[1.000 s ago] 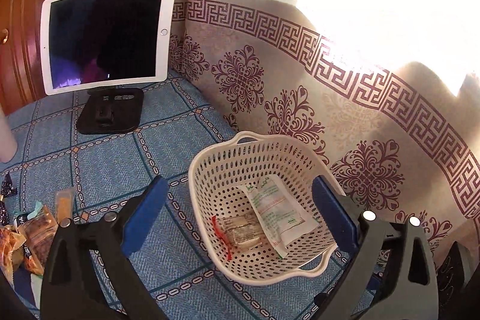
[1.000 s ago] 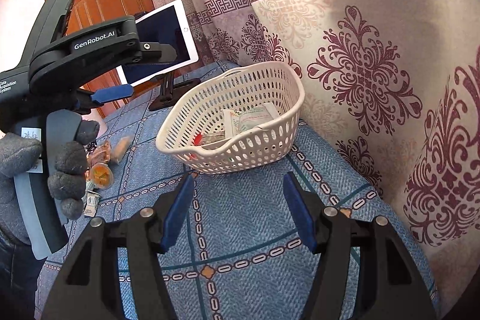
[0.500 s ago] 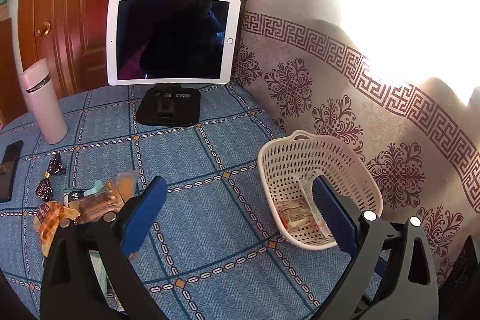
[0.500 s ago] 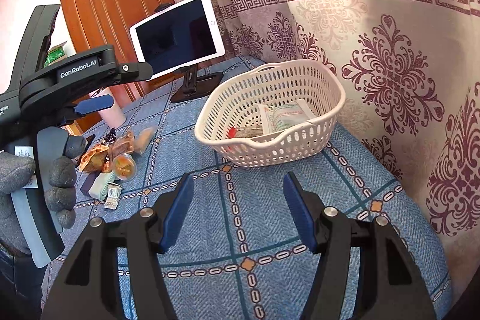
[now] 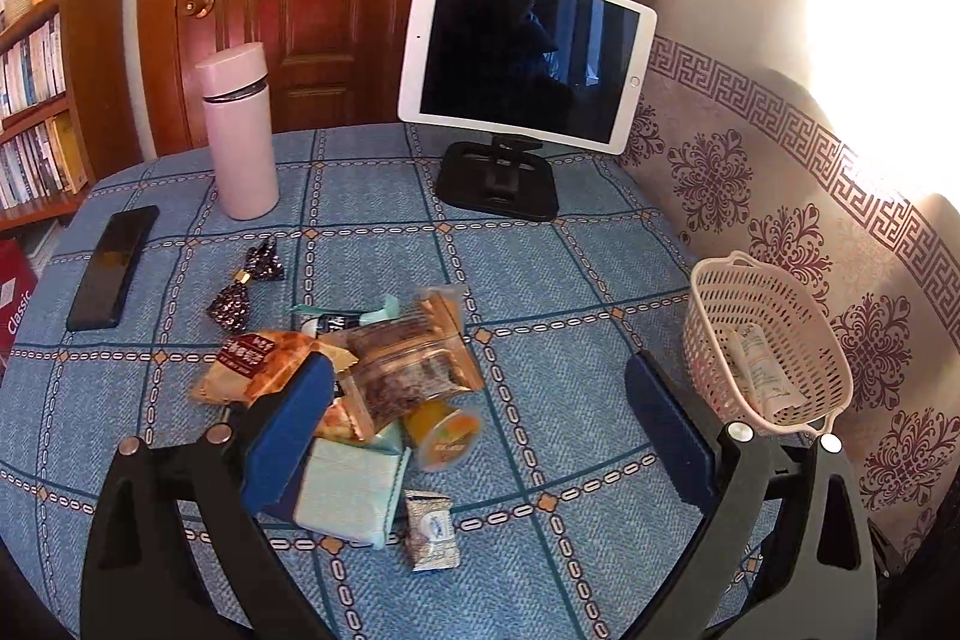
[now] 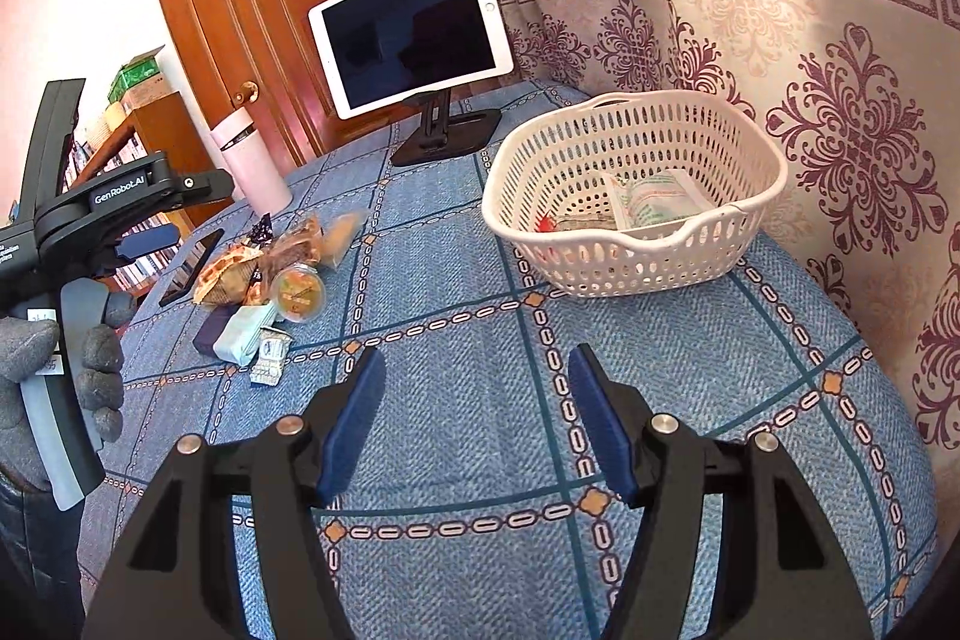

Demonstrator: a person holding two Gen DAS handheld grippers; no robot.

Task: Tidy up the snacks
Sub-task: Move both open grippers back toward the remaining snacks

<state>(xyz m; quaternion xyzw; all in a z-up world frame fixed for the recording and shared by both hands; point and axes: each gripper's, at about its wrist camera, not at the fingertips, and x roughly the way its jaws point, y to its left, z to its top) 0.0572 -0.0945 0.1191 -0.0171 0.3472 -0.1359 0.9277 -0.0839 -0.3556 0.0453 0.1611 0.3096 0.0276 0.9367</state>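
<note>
A pile of snacks lies on the blue tablecloth: brown packets, an orange jelly cup, a pale green pack and a small wrapped piece. The pile also shows in the right wrist view. A white basket stands at the right by the curtain and holds a white-green packet and a small red-trimmed packet. My left gripper is open and empty, just above the pile. My right gripper is open and empty over bare cloth, short of the basket.
A tablet on a black stand, a pink flask, a black phone and two dark foil sweets are farther back on the table. A patterned curtain hangs along the right edge. A door and bookshelf stand behind.
My left gripper has swung left, away from the basket and over to the snack pile. My right gripper has drawn back a little from the basket. Both stay open.
</note>
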